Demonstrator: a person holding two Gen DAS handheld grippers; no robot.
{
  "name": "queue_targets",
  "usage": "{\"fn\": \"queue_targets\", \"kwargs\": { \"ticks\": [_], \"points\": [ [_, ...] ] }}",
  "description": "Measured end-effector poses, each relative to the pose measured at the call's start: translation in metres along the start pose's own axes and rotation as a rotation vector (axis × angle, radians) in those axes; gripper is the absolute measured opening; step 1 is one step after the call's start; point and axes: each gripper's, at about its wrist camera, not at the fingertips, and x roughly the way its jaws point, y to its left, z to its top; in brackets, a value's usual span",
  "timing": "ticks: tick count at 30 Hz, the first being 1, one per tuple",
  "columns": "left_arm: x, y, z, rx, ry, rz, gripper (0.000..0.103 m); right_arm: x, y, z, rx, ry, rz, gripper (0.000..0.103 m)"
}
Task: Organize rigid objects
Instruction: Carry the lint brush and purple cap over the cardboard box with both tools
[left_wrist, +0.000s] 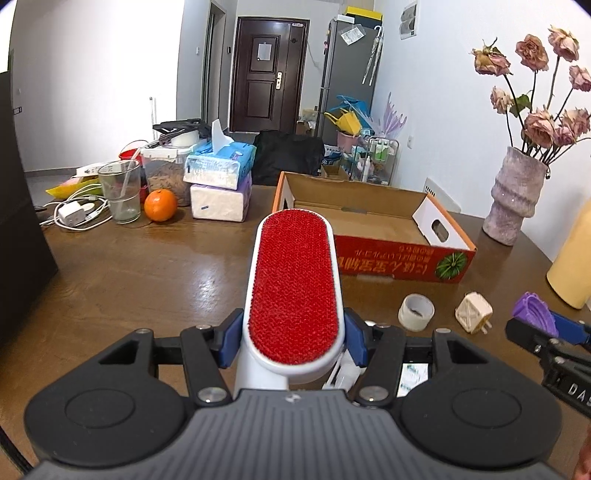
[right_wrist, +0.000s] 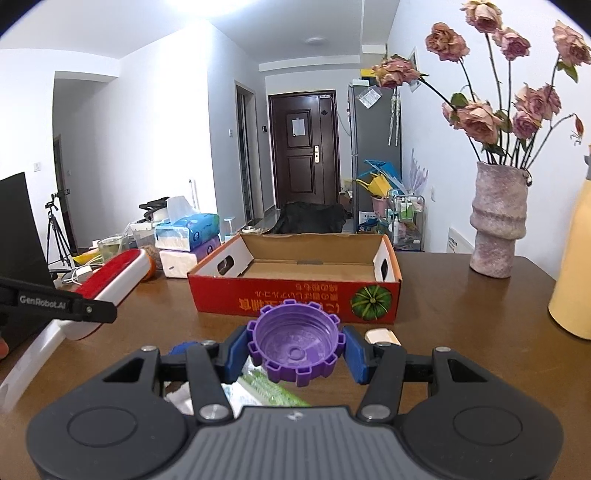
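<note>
A lint brush (left_wrist: 293, 291), white with a red pad, is clamped between the blue pads of the left gripper (left_wrist: 293, 338) and raised above the brown table (left_wrist: 129, 266), pointing toward the far open cardboard box (left_wrist: 373, 218). The right gripper (right_wrist: 295, 350) has its jaws closed on a purple toothed cap (right_wrist: 295, 345), held near the box's red front wall. On the table to the right, a tape roll (left_wrist: 416, 311) lies just beside a cream cube plug (left_wrist: 474, 312). A vase (right_wrist: 496, 221) of dried roses stands far right.
</note>
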Motion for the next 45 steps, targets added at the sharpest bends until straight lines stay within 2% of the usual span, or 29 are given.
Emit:
{"fn": "queue_targets", "kwargs": {
  "ticks": [17, 26, 45],
  "points": [
    [0.051, -0.015, 0.041, -0.063, -0.043, -0.021, 0.057, 0.058, 0.006, 0.035, 0.026, -0.048, 0.001, 0.053],
    [0.078, -0.014, 0.059, -0.103, -0.055, -0.024, 0.057, 0.09, -0.005, 0.044, 0.031, -0.011, -0.012, 0.053],
    [0.12, -0.022, 0.087, -0.102, -0.046, -0.021, 0.057, 0.141, -0.014, 0.063, 0.022, 0.0, -0.017, 0.053]
  ]
}}
